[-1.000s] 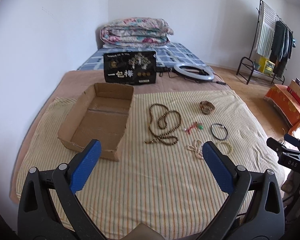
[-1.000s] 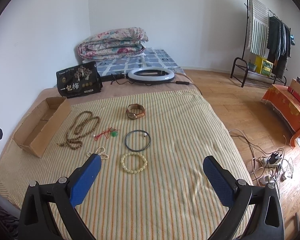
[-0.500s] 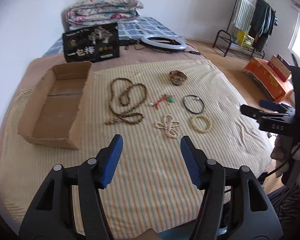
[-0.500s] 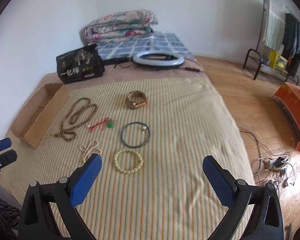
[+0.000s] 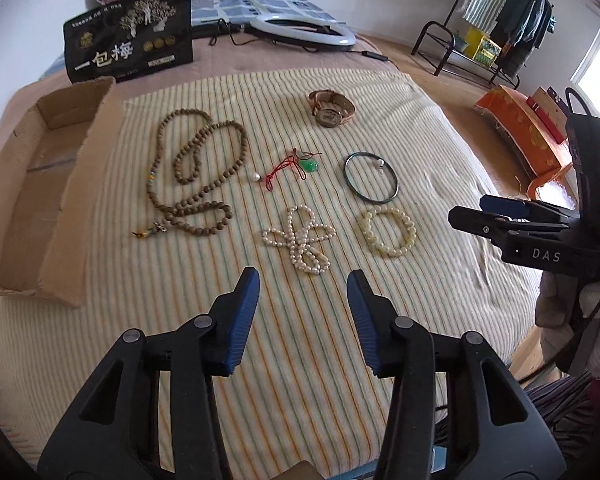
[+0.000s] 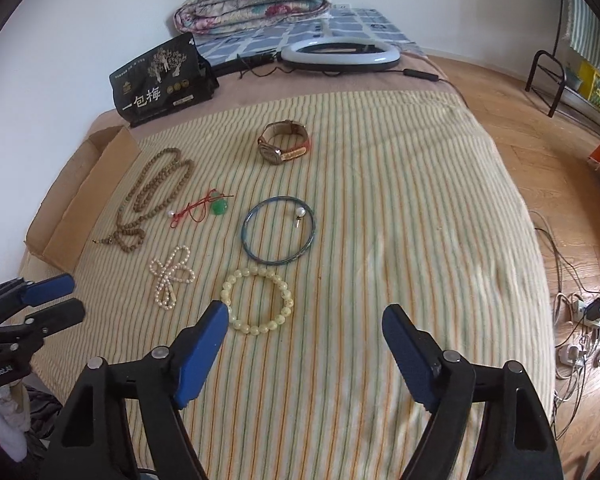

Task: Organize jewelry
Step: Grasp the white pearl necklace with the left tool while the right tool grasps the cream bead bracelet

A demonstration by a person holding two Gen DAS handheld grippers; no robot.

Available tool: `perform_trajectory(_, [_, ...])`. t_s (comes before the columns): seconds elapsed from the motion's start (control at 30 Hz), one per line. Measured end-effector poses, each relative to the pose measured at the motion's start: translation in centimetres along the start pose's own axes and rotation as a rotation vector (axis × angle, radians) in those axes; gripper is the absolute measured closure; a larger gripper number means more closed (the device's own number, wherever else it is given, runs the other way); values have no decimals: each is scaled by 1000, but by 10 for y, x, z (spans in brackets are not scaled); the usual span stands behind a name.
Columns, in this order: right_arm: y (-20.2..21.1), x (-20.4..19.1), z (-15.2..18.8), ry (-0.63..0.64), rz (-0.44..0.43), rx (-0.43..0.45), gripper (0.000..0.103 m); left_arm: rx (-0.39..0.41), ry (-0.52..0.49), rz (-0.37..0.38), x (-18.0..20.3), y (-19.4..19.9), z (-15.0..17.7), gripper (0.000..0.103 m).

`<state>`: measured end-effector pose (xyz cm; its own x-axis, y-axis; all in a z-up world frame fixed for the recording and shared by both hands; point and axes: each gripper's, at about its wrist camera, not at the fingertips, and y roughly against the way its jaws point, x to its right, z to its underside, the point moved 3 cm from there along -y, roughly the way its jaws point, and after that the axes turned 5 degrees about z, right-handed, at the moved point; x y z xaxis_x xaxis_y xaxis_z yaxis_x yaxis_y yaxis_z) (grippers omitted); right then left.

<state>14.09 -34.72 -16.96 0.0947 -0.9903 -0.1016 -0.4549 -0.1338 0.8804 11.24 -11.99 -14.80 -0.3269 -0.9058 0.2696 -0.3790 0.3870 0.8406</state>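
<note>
Jewelry lies on a striped bed cover: a brown bead necklace (image 5: 196,172), a red-cord green pendant (image 5: 300,164), a pearl string (image 5: 300,238), a cream bead bracelet (image 5: 390,230), a dark bangle (image 5: 371,182) and a watch (image 5: 332,106). An open cardboard box (image 5: 40,184) sits at the left. My left gripper (image 5: 303,280) is open and empty just short of the pearl string. My right gripper (image 6: 304,316) is open and empty, its left finger beside the cream bracelet (image 6: 257,304).
A black printed bag (image 5: 130,32) and a ring light (image 5: 302,28) lie at the far end of the bed. The right gripper (image 5: 512,220) shows at the bed's right edge. Cables and plugs (image 6: 580,320) lie on the wood floor.
Both grippers have moved forward and down toward the jewelry. The left jaws have narrowed from wide open. The right jaws have narrowed a little.
</note>
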Motion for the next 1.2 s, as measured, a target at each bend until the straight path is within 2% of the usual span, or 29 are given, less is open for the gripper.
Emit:
perform_trajectory(0.1, [-10, -1, -1, 9, -9, -22, 29, -16, -11, -16, 0, -18, -4, 57])
perform_trajectory(0.2, [-18, -2, -2, 25, -5, -31, 34, -31, 5, -20, -3, -34, -7, 63])
perform_trajectory(0.43, [-35, 0, -2, 25, -5, -65, 42, -68, 17, -25, -1, -67, -11, 63])
perform_trajectory(0.83, [-52, -9, 0, 67, -14, -92, 48, -94, -13, -64, -4, -96, -17, 64])
perform_trajectory(1.1, [-63, -19, -1, 107, 12, -107, 51, -81, -12, -74, -11, -99, -20, 85])
perform_trajectory(1.2, [-66, -23, 0, 128, 31, -109, 56, -78, 1, -72, -15, -98, -20, 93])
